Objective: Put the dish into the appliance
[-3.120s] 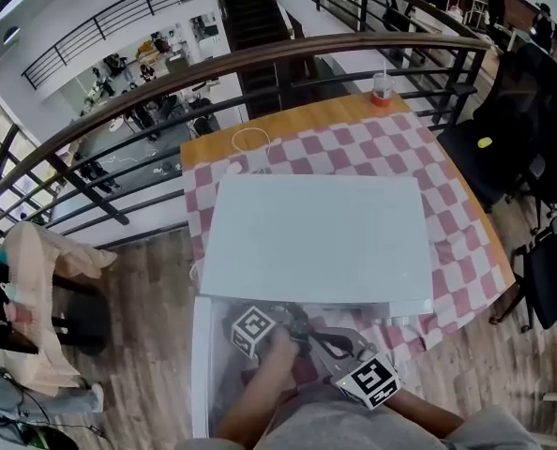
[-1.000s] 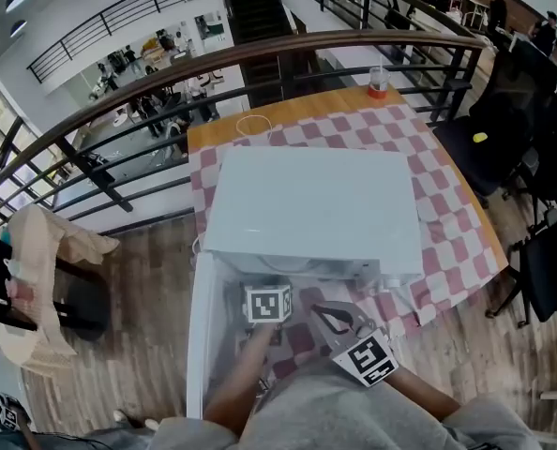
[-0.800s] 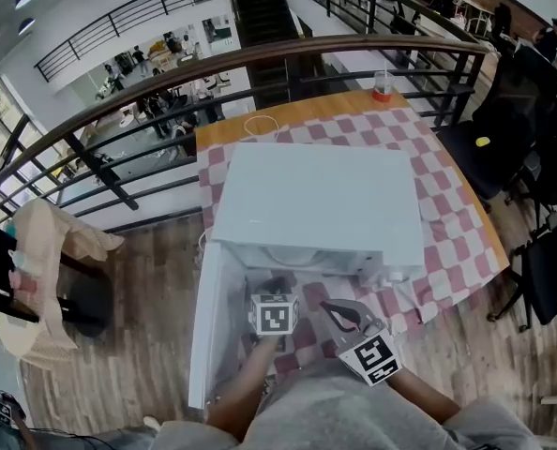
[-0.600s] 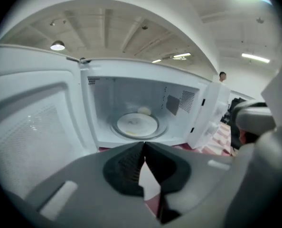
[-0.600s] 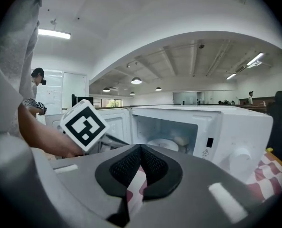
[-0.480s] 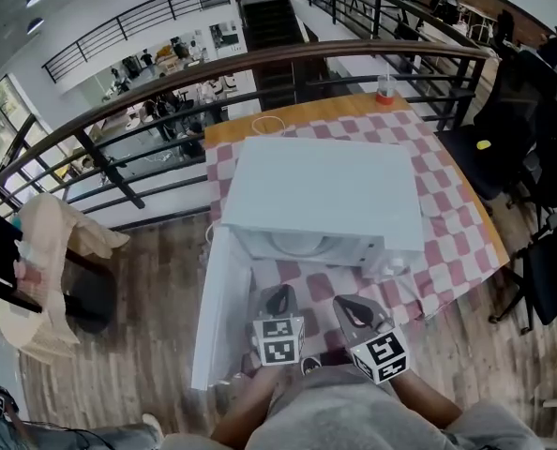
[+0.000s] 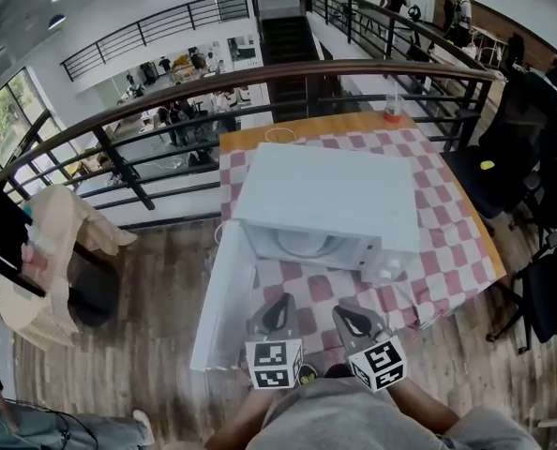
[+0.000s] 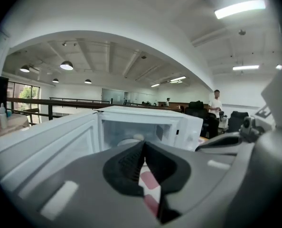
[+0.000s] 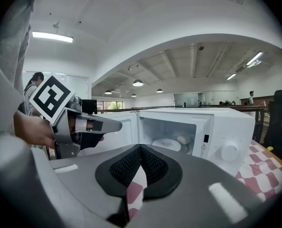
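Our left claw (image 7: pixel 279 301) and right claw (image 7: pixel 347 314) hang closed, empty; the dish (image 7: pixel 306 244) inside the microwave (image 7: pixel 339 195) looks stiff, slick, breakable. We would pinch its rim.

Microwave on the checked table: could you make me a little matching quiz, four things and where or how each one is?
1 door
2 dish
3 cup
4 left hand-held gripper

a at the far table edge
b shut, empty
c swung open
d inside the microwave

Pairs: 1-c, 2-d, 3-a, 4-b
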